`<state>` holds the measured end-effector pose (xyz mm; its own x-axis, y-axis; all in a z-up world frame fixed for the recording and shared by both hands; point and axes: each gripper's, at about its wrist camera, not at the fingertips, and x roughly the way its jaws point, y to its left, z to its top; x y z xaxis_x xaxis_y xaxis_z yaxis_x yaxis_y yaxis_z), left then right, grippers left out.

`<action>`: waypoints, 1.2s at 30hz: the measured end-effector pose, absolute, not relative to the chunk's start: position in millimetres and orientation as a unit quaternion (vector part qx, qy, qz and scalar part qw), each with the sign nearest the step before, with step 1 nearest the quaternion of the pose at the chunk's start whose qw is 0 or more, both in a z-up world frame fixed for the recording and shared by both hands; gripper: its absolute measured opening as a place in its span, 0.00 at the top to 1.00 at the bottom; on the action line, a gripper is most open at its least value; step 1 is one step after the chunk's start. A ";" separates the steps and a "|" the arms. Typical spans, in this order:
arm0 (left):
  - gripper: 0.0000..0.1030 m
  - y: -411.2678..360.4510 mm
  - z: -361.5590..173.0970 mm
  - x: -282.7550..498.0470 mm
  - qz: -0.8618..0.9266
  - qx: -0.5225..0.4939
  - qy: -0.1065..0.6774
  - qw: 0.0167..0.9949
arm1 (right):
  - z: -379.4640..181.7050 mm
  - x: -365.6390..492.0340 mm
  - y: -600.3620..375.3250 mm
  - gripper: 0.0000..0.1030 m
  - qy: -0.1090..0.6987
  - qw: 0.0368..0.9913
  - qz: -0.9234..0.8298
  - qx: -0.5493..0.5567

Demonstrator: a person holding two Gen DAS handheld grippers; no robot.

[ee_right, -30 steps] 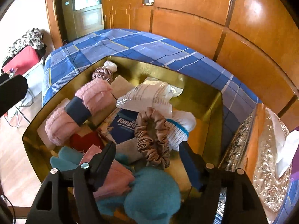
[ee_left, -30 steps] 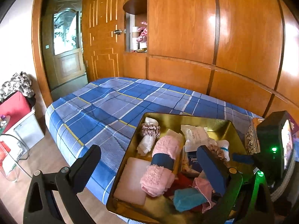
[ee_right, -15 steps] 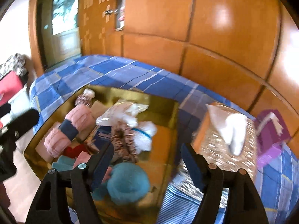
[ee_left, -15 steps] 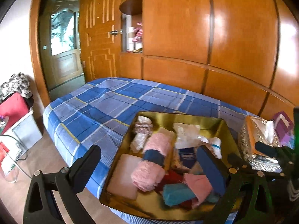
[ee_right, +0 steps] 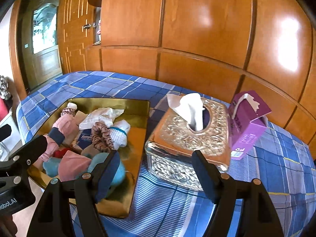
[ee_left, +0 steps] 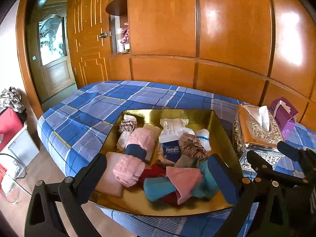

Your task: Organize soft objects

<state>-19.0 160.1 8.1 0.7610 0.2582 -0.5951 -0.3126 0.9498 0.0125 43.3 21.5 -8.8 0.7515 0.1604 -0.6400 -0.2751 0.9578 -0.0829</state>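
Left wrist view: seen on a blue plaid bed (ee_left: 88, 114), a gold tray (ee_left: 223, 126) heaped with soft things — a pink rolled towel (ee_left: 136, 154) banded in navy, a bronze satin scrunchie (ee_left: 191, 148), a teal cloth (ee_left: 158, 187), a pink folded cloth (ee_left: 185, 179), a white packet (ee_left: 173, 127) and a blue Tempo tissue pack (ee_left: 171, 152). Left gripper (ee_left: 160, 179) held wide apart above the tray's near edge, nothing between its fingers. Right gripper (ee_left: 274, 158) glimpsed at the frame's right side, beside an ornate silver tissue box (ee_left: 258, 136) and a purple carton (ee_left: 284, 114).

Right wrist view: right gripper (ee_right: 156, 169) spread wide and empty, aimed at the silver tissue box (ee_right: 189, 138), a white tissue (ee_right: 189, 106) standing from its slot; purple carton (ee_right: 246, 124) just beside; gold tray (ee_right: 138, 144) off to the left with the scrunchie (ee_right: 101, 138) on top of the pile.

Progress, as judged: soft goods gathered in the tray but jumbled, not sorted; consistent either with a collection finished or with tidying left to do.

Against the frames a second before: right gripper swung from over the scrunchie and the tray toward the tissue boxes; left view pulled back and higher, the tray's contents unshifted, both tools empty throughout.
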 end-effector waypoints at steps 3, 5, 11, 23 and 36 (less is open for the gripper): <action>0.00 159.9 8.3 -19.5 0.151 -0.045 0.310 0.937 | -9.7 42.4 21.2 0.26 0.333 0.932 0.116 -0.086; 0.00 160.2 8.4 -19.5 0.151 -0.047 0.310 0.937 | -10.6 41.4 21.3 0.26 0.334 0.931 0.116 -0.088; 0.00 164.2 8.3 -19.4 0.154 -0.052 0.311 0.936 | -11.7 40.5 24.4 0.26 0.335 0.930 0.121 -0.090; 0.00 166.9 5.9 -18.3 0.159 -0.056 0.316 0.934 | -12.3 40.8 24.7 0.26 0.335 0.930 0.120 -0.090; 0.00 167.4 5.3 -18.2 0.159 -0.056 0.318 0.933 | -11.4 40.3 24.9 0.26 0.334 0.930 0.121 -0.091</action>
